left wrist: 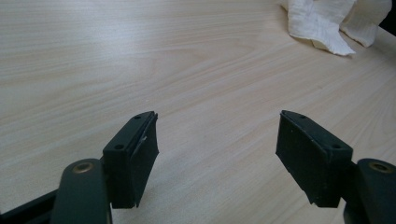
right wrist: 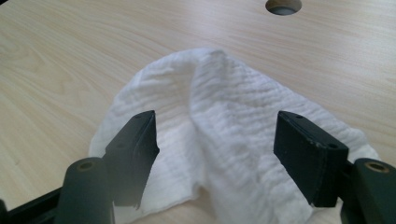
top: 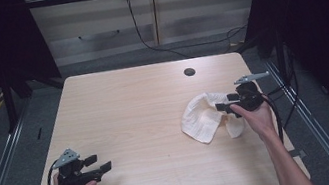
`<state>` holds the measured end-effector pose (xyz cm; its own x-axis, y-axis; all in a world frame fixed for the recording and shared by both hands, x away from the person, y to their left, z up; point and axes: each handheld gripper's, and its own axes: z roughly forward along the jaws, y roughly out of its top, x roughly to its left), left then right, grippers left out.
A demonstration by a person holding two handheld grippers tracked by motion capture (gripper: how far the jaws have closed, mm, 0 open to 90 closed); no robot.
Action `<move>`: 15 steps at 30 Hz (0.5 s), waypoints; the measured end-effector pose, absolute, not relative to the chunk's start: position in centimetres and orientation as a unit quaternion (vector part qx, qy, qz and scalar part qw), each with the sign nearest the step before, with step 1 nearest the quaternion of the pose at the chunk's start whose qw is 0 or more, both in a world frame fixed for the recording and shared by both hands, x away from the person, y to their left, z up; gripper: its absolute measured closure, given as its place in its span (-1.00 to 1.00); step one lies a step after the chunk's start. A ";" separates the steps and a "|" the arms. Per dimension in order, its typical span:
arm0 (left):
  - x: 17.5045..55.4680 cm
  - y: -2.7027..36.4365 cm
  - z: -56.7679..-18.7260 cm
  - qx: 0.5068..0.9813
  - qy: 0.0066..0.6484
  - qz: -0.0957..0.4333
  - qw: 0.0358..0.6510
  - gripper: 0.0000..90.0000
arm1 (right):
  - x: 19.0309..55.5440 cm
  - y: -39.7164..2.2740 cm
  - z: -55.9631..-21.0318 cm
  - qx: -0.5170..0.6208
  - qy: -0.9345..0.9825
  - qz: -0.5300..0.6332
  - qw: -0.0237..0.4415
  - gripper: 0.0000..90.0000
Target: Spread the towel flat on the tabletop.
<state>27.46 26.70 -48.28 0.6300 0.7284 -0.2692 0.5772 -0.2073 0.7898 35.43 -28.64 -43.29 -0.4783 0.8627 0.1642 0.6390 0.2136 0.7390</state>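
The high view looks forward and down over the whole light wooden table [top: 144, 106]. Both gripper views skim low across it, sharing the crumpled white cloth [right wrist: 224, 121], close in the right gripper view.

No readable text, labels, brands or numbers anywhere in views.

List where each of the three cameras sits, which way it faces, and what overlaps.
High view: above the table's near side, looking forward and down on the light wooden table; both forearms, left gripper, right gripper.
Left gripper view: low, along open jaws of the left gripper across bare wood.
Right gripper view: down over the crumpled white cloth, between the open right gripper.
Shared: all show the cloth.
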 end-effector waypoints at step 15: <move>27.6 26.8 -48.2 0.769 0.418 0.079 0.476 -0.61 | 40.1 -28.2 -44.8 0.495 0.779 0.377 0.078 -0.37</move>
<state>27.64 26.81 -48.19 0.6379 0.7185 -0.2774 0.5685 -0.1963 0.7989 40.13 -28.18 -44.80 -0.4981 0.8299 0.2511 0.7122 0.2265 0.6644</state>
